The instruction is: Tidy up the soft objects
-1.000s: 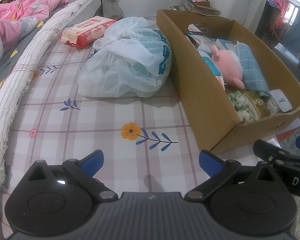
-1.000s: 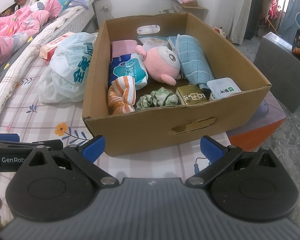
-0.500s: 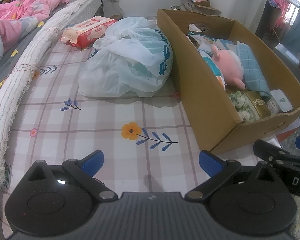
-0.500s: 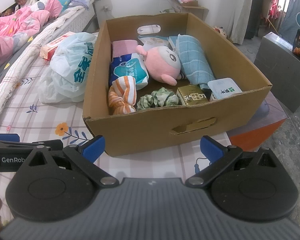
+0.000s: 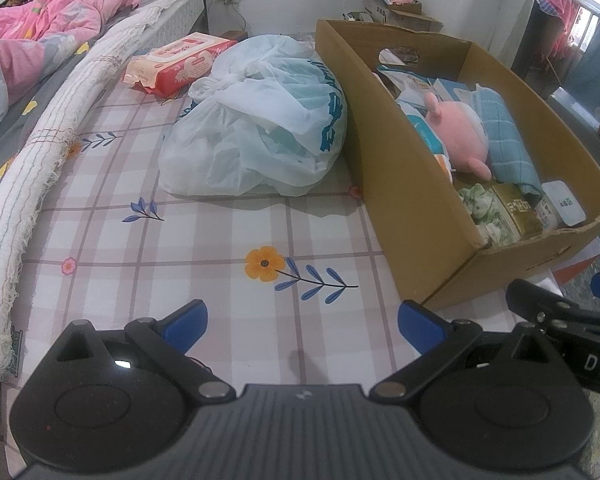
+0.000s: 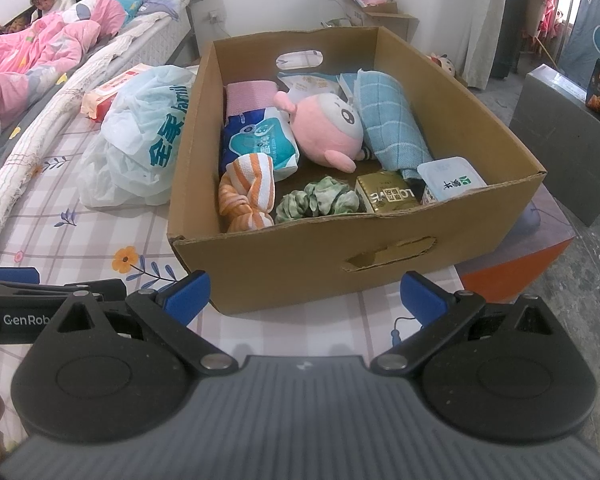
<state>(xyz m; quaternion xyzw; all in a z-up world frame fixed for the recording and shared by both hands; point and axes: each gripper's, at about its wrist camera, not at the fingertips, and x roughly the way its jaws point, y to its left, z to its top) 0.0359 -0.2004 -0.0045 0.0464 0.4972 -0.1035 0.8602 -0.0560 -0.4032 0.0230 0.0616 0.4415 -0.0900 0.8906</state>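
My left gripper (image 5: pixel 302 322) sits at the bottom of its frame with the jaws spread wide and nothing between the blue fingertips (image 5: pixel 188 318); it hovers over the checked, flower-printed bedsheet (image 5: pixel 180 248) and touches nothing. At the far left of that view a long white rolled fabric (image 5: pixel 32 176) runs up the frame, with a pink quilt (image 5: pixel 40 36) in the upper left corner. Moving right, a red-and-white wet-wipes pack (image 5: pixel 180 62) lies near the top, and a tied white plastic bag (image 5: pixel 260 120) rests just beside the left wall of the cardboard box (image 5: pixel 384 168).

My right gripper (image 6: pixel 305 296) is likewise wide open and empty, just short of the near wall of the cardboard box, which fills the middle of its frame. The soft things are all inside the box: at the left a knotted orange-striped cloth (image 6: pixel 246 196), behind it a blue-and-white tissue pack (image 6: pixel 260 140) and a folded pink towel (image 6: pixel 248 96); in the centre a pink plush toy (image 6: pixel 328 128) and a green scrunchie (image 6: pixel 320 200); to the right a rolled blue checked towel (image 6: pixel 392 120). A gold carton (image 6: pixel 386 192) and a white lidded tub (image 6: pixel 450 178) lie in the near right corner.

At the right of this frame the box overhangs an orange-edged surface (image 6: pixel 516 276); beyond it are a bare concrete floor (image 6: pixel 592 288) and a grey cabinet (image 6: pixel 560 132).
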